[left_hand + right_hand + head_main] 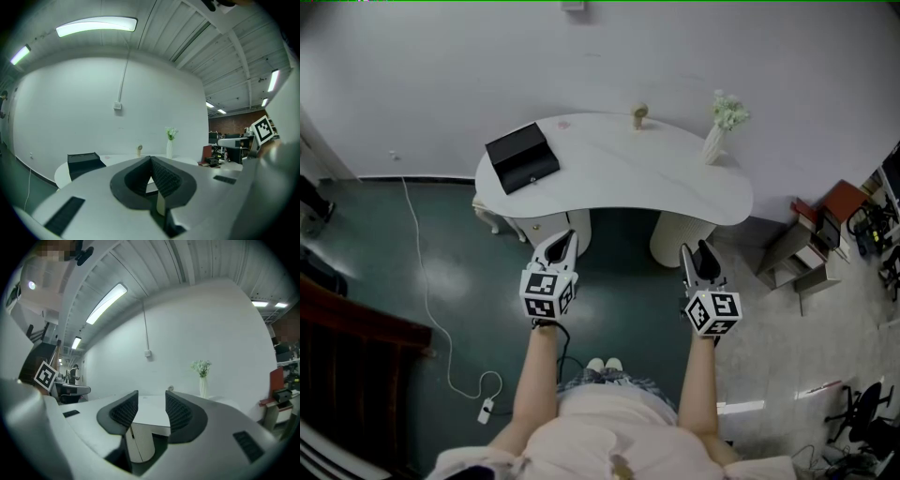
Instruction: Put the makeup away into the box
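Observation:
A black box (522, 157) lies closed at the left end of the white curved table (619, 183). It also shows in the left gripper view, where the box (84, 162) sits left of the jaws. A small round makeup item (639, 116) stands at the table's far edge, by the wall. Both grippers hover over the floor in front of the table, short of its near edge. My left gripper (567, 240) is shut, its pads meeting at the tip with nothing between them (151, 159). My right gripper (695, 253) is open and empty, with the tabletop visible through the gap (152, 397).
A white vase with flowers (719, 131) stands at the table's right end. A white cable (441, 328) trails over the green floor on the left, beside dark furniture (347, 328). Small shelves (806, 258) and an office chair (862, 412) stand on the right.

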Available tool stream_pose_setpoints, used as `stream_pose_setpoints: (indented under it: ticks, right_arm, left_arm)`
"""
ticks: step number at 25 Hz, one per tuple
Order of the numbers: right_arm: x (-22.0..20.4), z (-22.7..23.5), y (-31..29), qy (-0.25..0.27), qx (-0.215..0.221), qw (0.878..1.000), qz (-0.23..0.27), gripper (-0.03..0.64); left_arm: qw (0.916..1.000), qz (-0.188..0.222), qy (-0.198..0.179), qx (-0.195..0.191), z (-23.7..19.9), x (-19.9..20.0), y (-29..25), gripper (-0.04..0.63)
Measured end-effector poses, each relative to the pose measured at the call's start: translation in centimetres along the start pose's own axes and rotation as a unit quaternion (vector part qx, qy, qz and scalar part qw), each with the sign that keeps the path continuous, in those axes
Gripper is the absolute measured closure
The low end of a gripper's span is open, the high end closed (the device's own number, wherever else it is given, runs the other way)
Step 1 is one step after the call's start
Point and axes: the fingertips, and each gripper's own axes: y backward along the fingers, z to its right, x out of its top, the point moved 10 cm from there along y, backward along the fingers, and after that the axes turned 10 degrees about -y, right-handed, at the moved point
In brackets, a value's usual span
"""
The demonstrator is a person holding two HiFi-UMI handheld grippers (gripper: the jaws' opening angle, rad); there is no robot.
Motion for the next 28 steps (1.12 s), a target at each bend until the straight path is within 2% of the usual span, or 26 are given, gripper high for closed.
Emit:
stream_pose_setpoints:
  ticks: [3, 6, 10, 21, 28]
  right_arm:
    - [0.5, -0.4, 0.1, 0.009, -0.007, 1.000, 0.021, 0.328]
    - [0.7, -0.4, 0.3, 0.006, -0.029, 0.999, 0.036, 0.239]
    - [0.5, -0.3, 0.4, -0.019, -0.045, 0.998, 0.043, 0.163]
    - [0.0, -1.6, -0.4, -0.020, -0.069, 0.996, 0.043, 0.150]
    - [-0.5, -1.3, -1.9, -0.025, -0.077, 0.996, 0.048, 0.150]
  left_arm:
    - [1.0000, 0.000, 0.000, -0.002, -0.2, 0.0, 0.2, 0.571]
    - [1.0000, 0.001, 0.001, -0.004, -0.5, 0.0, 0.3, 0.570]
    - [1.0000, 0.001, 0.003, -0.009, -0.9, -0.1, 0.4, 0.569]
    - [0.9992, 0.007, -0.009, -0.037, -2.4, 0.0, -0.3, 0.569]
    - [0.9989, 0.010, -0.018, -0.042, -3.9, 0.1, -2.1, 0.571]
